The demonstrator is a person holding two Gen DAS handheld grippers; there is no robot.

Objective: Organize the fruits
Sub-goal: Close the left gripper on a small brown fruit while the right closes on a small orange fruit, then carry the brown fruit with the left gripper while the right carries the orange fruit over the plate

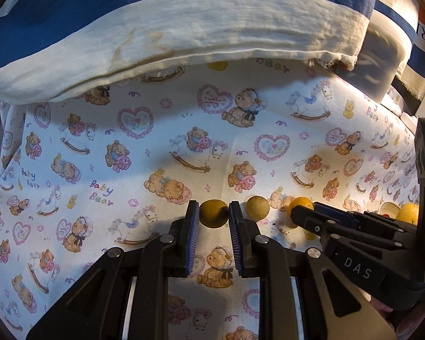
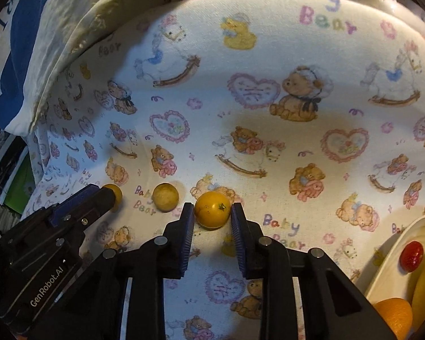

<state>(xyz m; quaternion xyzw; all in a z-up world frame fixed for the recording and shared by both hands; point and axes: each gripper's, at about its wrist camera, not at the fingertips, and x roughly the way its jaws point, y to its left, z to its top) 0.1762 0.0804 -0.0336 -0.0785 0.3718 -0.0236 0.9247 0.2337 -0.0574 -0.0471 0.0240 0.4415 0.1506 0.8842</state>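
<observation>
Both grippers are working low over the teddy-bear print cloth (image 1: 161, 147), side by side. Left gripper (image 1: 214, 212) is clenching a dull yellow-brown round fruit (image 1: 213, 213), pads pressing on both flanks. Right gripper (image 2: 212, 211) is closing its pads against a small orange (image 2: 212, 209) with its stem star facing up; contact looks made on both sides, fruit sitting on the cloth. A third pale round fruit (image 2: 165, 197) is lying loose between the two held ones, just beside each. The cream bowl (image 2: 393, 257) at right is already holding a red strawberry (image 2: 410, 256), an orange and a yellow fruit. Judgement: lifting straight up is safest, keeping both grips centred so neither fruit rolls out, and clearing the loose fruit before swinging the orange toward the bowl.
</observation>
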